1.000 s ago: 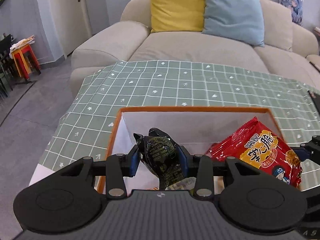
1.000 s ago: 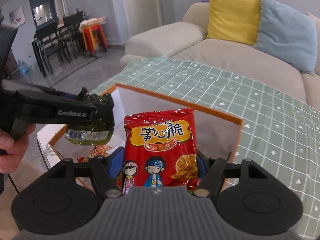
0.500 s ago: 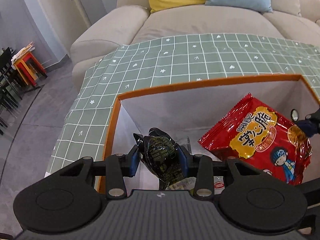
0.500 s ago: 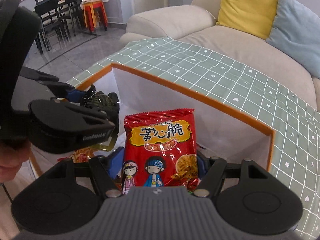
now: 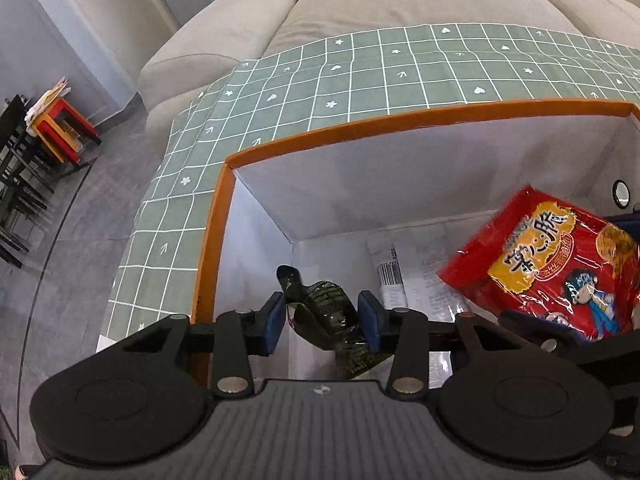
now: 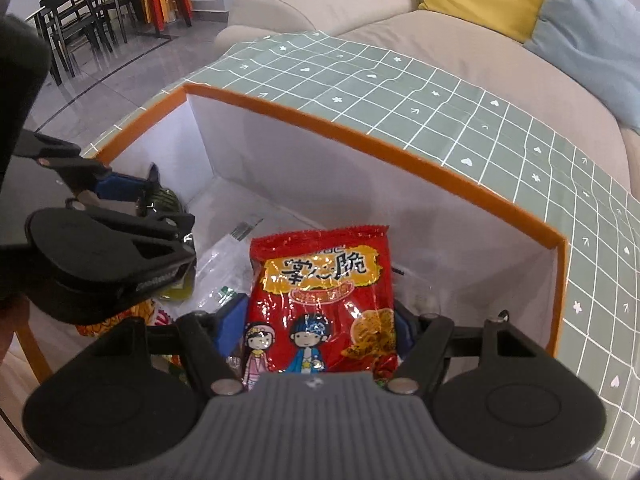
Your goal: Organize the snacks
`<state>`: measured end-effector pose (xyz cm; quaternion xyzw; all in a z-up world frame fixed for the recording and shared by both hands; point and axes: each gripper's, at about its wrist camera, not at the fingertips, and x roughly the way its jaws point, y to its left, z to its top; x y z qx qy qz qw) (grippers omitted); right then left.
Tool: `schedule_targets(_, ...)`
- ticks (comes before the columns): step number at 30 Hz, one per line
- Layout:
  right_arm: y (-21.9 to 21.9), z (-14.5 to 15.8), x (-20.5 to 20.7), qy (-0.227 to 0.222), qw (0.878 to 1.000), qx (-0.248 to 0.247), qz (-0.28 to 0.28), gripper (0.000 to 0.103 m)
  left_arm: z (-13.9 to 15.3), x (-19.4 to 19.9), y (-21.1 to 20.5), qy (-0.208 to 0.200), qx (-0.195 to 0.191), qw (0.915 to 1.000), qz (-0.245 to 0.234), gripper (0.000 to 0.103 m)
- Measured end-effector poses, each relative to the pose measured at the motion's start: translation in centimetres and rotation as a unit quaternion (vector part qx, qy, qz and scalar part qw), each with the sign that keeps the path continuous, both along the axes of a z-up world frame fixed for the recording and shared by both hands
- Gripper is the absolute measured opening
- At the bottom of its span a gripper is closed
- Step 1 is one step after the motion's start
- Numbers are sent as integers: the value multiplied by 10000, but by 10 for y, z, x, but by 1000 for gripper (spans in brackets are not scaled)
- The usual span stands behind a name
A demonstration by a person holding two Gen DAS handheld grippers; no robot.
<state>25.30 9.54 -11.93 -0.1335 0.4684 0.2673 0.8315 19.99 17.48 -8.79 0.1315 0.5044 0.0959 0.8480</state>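
Note:
My left gripper (image 5: 322, 322) is shut on a dark green snack packet (image 5: 330, 312) and holds it low inside the orange-rimmed white box (image 5: 360, 126), near its left wall. My right gripper (image 6: 316, 330) is shut on a red noodle-snack bag (image 6: 320, 292) and holds it inside the same box (image 6: 360, 132), toward the right. The red bag also shows in the left wrist view (image 5: 548, 268). The left gripper with its dark packet (image 6: 162, 200) shows at the left in the right wrist view.
The box floor holds a clear wrapper with a barcode (image 5: 390, 276) and other snack packets (image 6: 120, 318). The box stands on a green checked tablecloth (image 5: 360, 76). A beige sofa (image 5: 400, 0) is behind it; chairs and stools (image 6: 120, 12) stand far left.
Both grippers have moved down into the box with their packets. The view now looks steeply down at the box floor.

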Motion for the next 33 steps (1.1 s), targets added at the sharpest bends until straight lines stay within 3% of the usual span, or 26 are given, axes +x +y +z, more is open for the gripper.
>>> schedule_targets(4, -4, 4, -2, -63, 10000, -2, -30, 77, 8, -2, -8, -179, 345, 9992, -120, 63)
schedule_targets(6, -8, 10, -6, -174, 9998, 14, -52, 82, 17, -6, -14, -348, 436, 9982, -225, 75)
schedule_targets(14, -35, 54, -28, -871, 9960, 157, -91, 97, 71, -26, -38, -1196, 532, 9912, -193, 75)
schedule_targets(18, -64, 80, -41, -1191, 9915, 332, -417, 98, 104, -38, -49, -1778, 226, 9838, -108, 75)
schedule_targets(24, -114, 112, -68, -1588, 9814, 585, -907, 99, 139, -65, -71, -2305, -655, 9709, -51, 77)
schedule_targets(28, -145, 130, -93, -1950, 9721, 614, -1148, 99, 147, -83, -94, -2568, -863, 9625, -155, 80)
schedule_targets(33, -180, 140, -130, -2360, 9613, 507, -1331, 99, 144, -100, -116, -2615, -1234, 9569, -280, 80)
